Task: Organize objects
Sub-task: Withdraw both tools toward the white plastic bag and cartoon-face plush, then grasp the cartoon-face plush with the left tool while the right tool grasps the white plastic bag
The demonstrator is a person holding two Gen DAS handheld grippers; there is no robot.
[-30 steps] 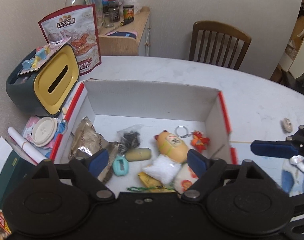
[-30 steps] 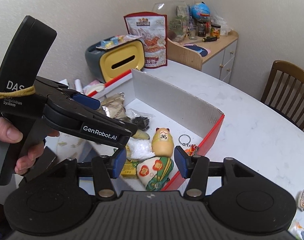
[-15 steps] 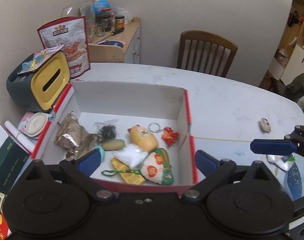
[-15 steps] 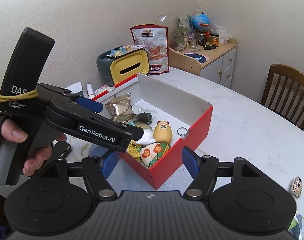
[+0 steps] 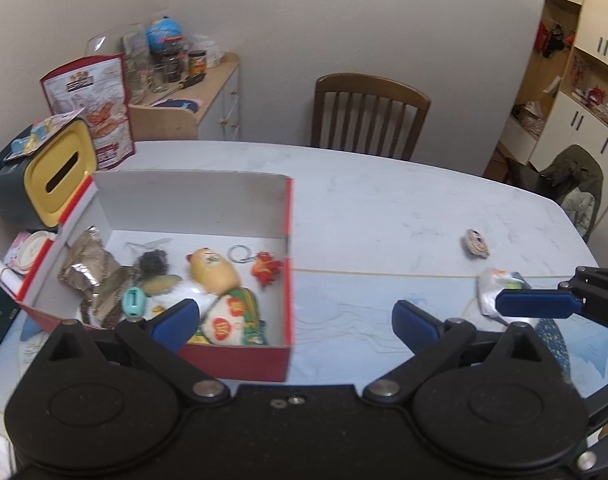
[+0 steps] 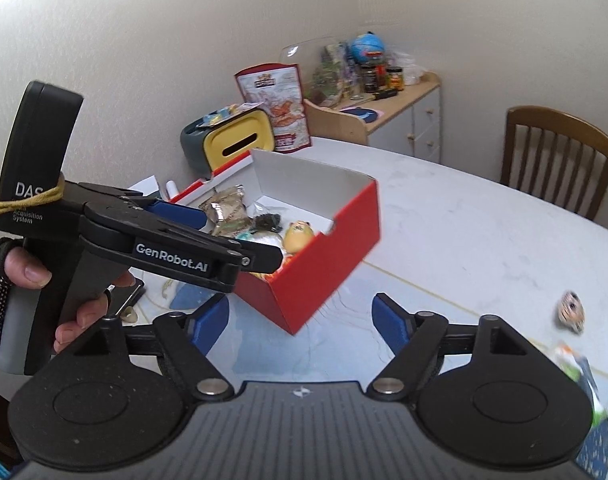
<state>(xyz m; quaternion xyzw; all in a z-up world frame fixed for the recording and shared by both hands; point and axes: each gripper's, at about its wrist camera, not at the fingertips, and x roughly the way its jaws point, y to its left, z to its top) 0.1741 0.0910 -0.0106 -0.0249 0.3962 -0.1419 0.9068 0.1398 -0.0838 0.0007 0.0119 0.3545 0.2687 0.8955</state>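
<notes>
Red cardboard box (image 5: pixel 240 360), white inside and open at the top, is seen standing on the pale marble-patterned table (image 5: pixel 383 208), and every other place is given from it. Inside the box are held a crumpled foil packet (image 5: pixel 88 268), a dark fuzzy bundle (image 5: pixel 152 260), a small teal object (image 5: pixel 133 301), a yellow figure toy (image 5: pixel 214 271), a key ring (image 5: pixel 240 253), an orange-red charm (image 5: pixel 266 269) and a white pouch with red circles (image 5: pixel 226 320). Behind the box's far left corner a grey and yellow tissue holder (image 5: pixel 44 176) is placed, with a red-trimmed snack bag (image 5: pixel 92 104) upright beside it. Well to the right of the box, on bare table, a small round patterned piece (image 5: pixel 476 243) is lying, and nearer the camera a white crumpled wrapper (image 5: pixel 488 292) is seen. The left gripper (image 5: pixel 292 322) is held wide apart and empty over the box's near right corner. The right gripper (image 6: pixel 300 320), likewise spread wide with nothing between its fingers, is held above the table just before the box's near corner. A hand (image 6: pixel 32 284) is wrapped around the left tool's handle.
</notes>
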